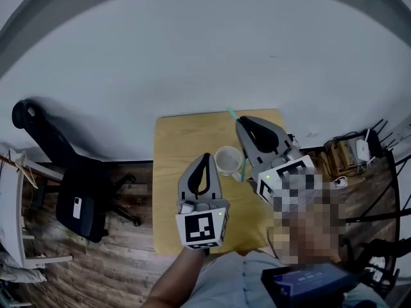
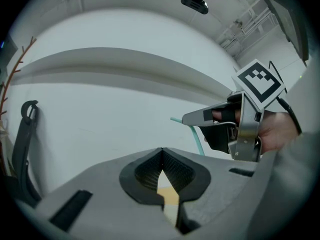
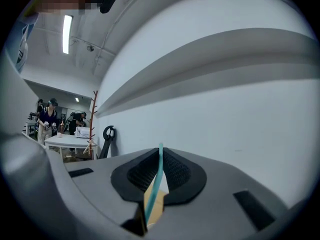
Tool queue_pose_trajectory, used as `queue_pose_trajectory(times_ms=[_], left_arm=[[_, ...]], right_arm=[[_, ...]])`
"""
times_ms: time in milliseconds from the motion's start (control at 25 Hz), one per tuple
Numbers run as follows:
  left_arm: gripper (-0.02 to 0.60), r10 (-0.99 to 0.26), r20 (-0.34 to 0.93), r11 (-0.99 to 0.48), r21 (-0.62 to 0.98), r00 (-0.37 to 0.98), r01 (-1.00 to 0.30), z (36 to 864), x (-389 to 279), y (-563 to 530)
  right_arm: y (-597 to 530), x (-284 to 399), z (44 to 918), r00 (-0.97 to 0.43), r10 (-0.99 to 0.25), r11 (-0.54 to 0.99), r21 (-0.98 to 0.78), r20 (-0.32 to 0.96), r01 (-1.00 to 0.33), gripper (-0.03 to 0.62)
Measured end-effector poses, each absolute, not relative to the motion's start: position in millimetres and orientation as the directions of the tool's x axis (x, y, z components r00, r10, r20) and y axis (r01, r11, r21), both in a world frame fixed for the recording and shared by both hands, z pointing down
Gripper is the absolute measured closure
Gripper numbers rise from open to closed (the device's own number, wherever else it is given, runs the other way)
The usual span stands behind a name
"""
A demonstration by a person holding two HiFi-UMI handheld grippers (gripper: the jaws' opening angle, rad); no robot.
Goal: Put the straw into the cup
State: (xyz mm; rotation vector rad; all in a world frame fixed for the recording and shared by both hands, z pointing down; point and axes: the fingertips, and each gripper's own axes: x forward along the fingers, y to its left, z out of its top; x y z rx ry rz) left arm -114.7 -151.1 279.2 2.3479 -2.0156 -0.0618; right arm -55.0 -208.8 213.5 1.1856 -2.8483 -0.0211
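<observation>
A white cup (image 1: 227, 160) stands upright on the yellow wooden table (image 1: 173, 140). My right gripper (image 1: 241, 123) is raised to the right of the cup and shut on a teal straw (image 1: 232, 113). The straw runs steeply between its pads (image 3: 159, 176), and its lower end (image 1: 244, 170) shows just right of the cup. In the left gripper view the straw (image 2: 196, 134) hangs from the right gripper (image 2: 187, 119). My left gripper (image 1: 206, 156) hovers left of the cup, its jaws closed tip to tip (image 2: 161, 150) with nothing between them.
A black office chair (image 1: 77, 194) stands on the wood floor left of the table. Cables and a white router (image 1: 359, 149) lie at the right. A white wall (image 1: 205, 56) rises behind the table. Far off, people stand round a white table (image 3: 65, 140).
</observation>
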Motion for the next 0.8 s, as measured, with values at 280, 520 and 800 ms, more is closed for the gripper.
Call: queue_pose_trajectory(times_ms=[280,520,800], left_arm=[[0.583,-0.989,-0.016,-0.147,0.051,0.147,-0.988,272,-118,-163],[0.583,-0.991,0.030,-0.128,0.059,0.130,-0.990,290,-123,-176],[0.583,-0.988,0.094,-0.119,0.078,0.126,-0.990,326,-128,-199]], right_arm=[[-223,-60,199,-0.708,-0.707,0.707,0.035,-0.006,-0.706,0.572],[-243,-61,216,-0.713,-0.702,0.713,0.003,-0.002,-0.702,0.572],[-276,-69,263,-0.714,-0.698,0.712,-0.056,0.048,-0.700,0.572]])
